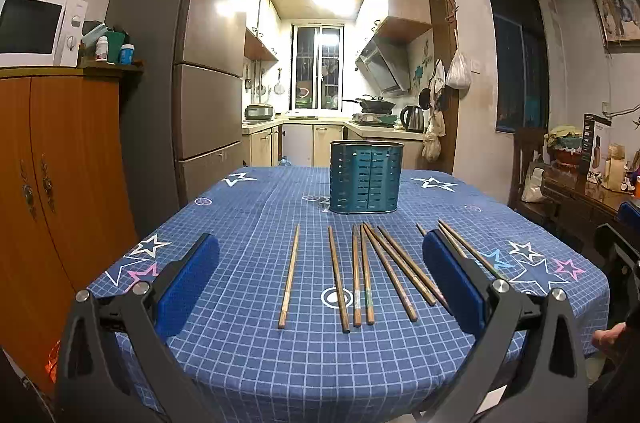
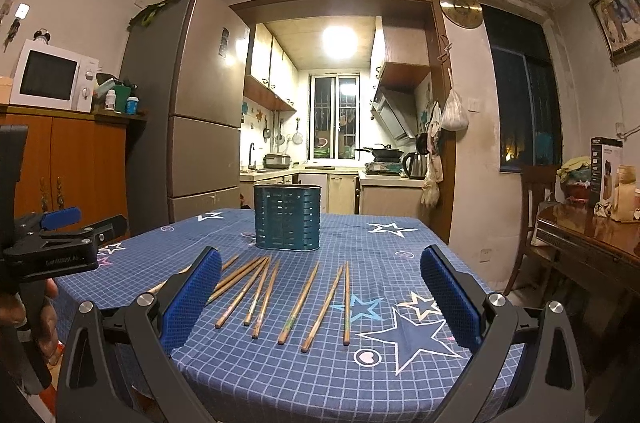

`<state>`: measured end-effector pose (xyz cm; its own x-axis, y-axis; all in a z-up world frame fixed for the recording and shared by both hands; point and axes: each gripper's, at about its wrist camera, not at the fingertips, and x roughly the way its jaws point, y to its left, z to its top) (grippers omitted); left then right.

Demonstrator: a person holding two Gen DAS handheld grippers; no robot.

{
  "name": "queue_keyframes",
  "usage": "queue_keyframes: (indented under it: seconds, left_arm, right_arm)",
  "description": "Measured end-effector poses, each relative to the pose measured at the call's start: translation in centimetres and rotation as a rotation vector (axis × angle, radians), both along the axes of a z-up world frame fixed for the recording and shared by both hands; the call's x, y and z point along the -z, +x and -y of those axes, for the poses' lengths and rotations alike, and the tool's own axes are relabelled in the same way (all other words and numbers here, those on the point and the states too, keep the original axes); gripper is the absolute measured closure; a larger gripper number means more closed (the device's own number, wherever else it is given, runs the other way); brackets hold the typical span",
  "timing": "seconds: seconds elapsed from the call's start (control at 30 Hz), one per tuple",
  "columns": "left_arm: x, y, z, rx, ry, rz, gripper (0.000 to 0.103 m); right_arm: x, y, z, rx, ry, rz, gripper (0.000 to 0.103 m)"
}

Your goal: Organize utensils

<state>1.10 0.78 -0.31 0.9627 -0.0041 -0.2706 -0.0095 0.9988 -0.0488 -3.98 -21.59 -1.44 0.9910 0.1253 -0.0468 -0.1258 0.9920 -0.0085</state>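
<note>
Several wooden chopsticks (image 1: pixel 360 275) lie side by side on the blue checked tablecloth (image 1: pixel 248 351), also in the right wrist view (image 2: pixel 280 295). A teal slotted utensil holder (image 1: pixel 365 176) stands upright behind them, empty as far as I can see; it also shows in the right wrist view (image 2: pixel 287 217). My left gripper (image 1: pixel 320 281) is open and empty, held above the near edge in front of the chopsticks. My right gripper (image 2: pixel 320 293) is open and empty, held near the table's front right. The left gripper's body shows at the left of the right wrist view (image 2: pixel 60 243).
A tall fridge (image 1: pixel 200 63) and an orange cabinet (image 1: pixel 60 183) with a microwave (image 1: pixel 36 27) stand left of the table. A wooden side table (image 2: pixel 592 243) with boxes and a chair (image 2: pixel 536 207) stand to the right. The kitchen lies behind.
</note>
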Motion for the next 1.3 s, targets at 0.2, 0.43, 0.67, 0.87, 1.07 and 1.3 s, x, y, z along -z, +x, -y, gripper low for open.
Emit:
queue_keyframes:
  seconds: [0.2, 0.43, 0.67, 0.87, 1.07, 1.3]
  left_arm:
    - [0.0, 0.2, 0.1, 0.006, 0.004, 0.001, 0.005]
    - [0.2, 0.7, 0.3, 0.011, 0.014, 0.005, 0.005]
    - [0.3, 1.0, 0.5, 0.013, 0.023, 0.007, 0.005]
    - [-0.7, 1.5, -2.2, 0.001, 0.015, 0.011, 0.005]
    - [-1.6, 3.0, -9.2, -0.047, -0.019, -0.015, 0.005]
    - [2.6, 5.1, -9.2, 0.089, 0.005, -0.182, 0.028]
  right_arm:
    - [-0.1, 0.3, -0.1, -0.005, -0.007, -0.003, 0.003]
    - [0.1, 0.8, -0.4, -0.01, -0.017, -0.018, 0.003]
    - [0.2, 1.1, -0.4, -0.012, -0.017, -0.023, 0.003]
    - [0.0, 1.7, 0.0, -0.016, -0.043, -0.041, 0.003]
    - [-0.7, 3.4, 1.6, -0.079, -0.026, -0.16, 0.003]
    - [-0.2, 4.7, 1.7, -0.116, -0.034, -0.231, 0.034]
